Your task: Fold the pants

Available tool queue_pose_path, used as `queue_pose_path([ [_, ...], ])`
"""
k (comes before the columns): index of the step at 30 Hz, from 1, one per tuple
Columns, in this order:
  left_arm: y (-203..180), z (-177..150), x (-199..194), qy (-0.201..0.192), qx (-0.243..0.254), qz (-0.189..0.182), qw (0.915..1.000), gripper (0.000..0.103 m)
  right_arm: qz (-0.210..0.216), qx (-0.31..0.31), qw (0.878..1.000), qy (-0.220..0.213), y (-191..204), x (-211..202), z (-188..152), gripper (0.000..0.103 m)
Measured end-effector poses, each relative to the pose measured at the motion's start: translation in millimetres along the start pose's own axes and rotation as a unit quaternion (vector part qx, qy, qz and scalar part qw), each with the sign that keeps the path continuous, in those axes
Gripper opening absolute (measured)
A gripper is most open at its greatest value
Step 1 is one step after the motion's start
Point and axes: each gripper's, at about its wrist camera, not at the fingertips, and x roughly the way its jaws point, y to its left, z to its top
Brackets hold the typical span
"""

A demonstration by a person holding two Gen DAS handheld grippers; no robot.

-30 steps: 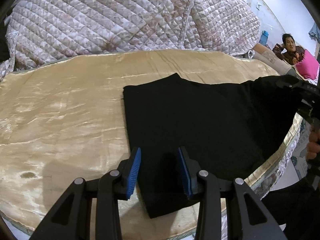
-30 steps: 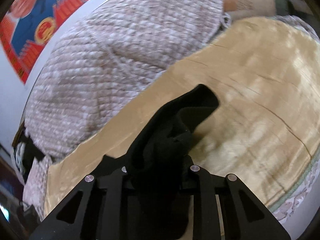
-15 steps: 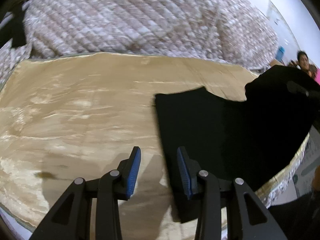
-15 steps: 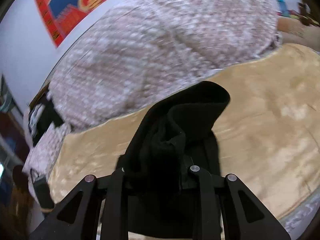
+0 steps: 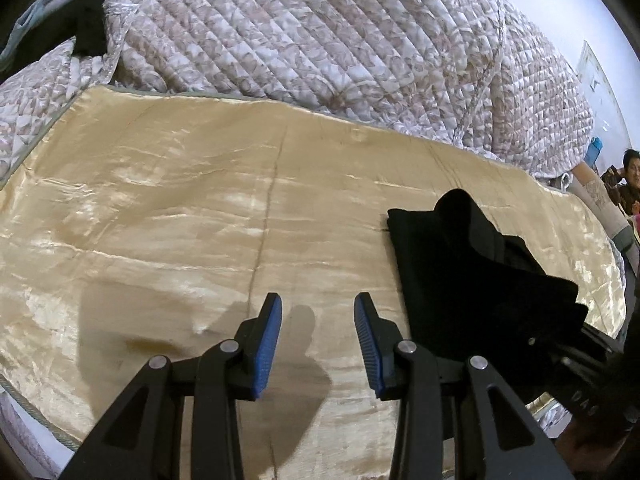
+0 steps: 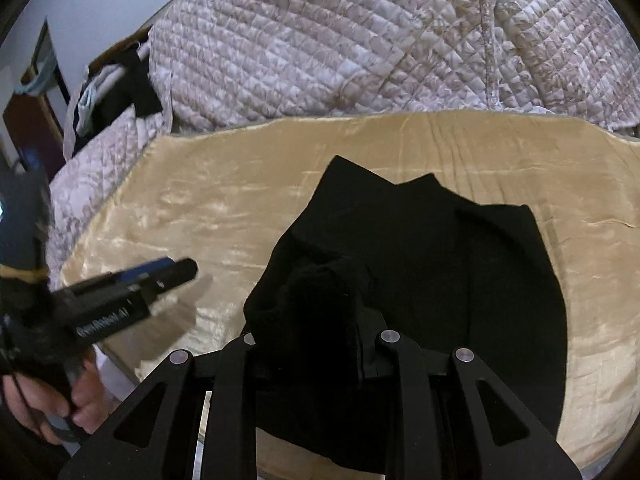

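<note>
The right gripper (image 6: 320, 320) pinches a bunched end of the black pants (image 6: 460, 280), folded over ahead of it (not yet laid flat); the left gripper (image 5: 318, 344) hangs spread, empty, beside them.

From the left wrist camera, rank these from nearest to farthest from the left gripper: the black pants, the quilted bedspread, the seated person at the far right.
1. Black pants: on the gold satin cover, just right of the left gripper.
2. Quilted bedspread: heaped behind the cover, across the top.
3. Seated person: far right edge, beyond the bedspread's end.
</note>
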Motion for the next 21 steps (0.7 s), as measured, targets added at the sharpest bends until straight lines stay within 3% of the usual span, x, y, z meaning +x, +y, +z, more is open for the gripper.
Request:
queue_pose_path([
  [6,-0.3,1.0,-3.1,-0.006,-0.003,-0.004,1.0000,0.040,-0.017,-0.032,0.999,0.005,9.7,5.6,-6.9,0.024],
  [10,-1.7,0.9,-3.3,-0.008,-0.002,-0.005,1.0000,0.040,0.009,-0.044,0.999,0.001,16.7,3.1,-11.9,0.042],
  [12,-1.6,1.0,-3.6,-0.009,-0.003,-0.004,1.0000,0.040,0.022,-0.042,0.999,0.000,19.2,-2.6,-11.8,0.045],
  [15,0.6,3.0,-3.4,-0.010,-0.008,-0.001,0.9999,0.040,0.087,-0.038,0.995,-0.019,22.7,-22.4,-12.0,0.050],
  [19,0.6,4.8,-3.4,-0.012,-0.009,-0.002,0.9999,0.040,0.087,-0.039,0.993,-0.073,20.3,-48.6,-13.1,0.052],
  [21,-2.0,5.5,-4.8,-0.016,-0.008,-0.005,0.9998,0.040,0.057,-0.016,0.994,-0.089,5.3,-57.8,-16.3,0.052],
])
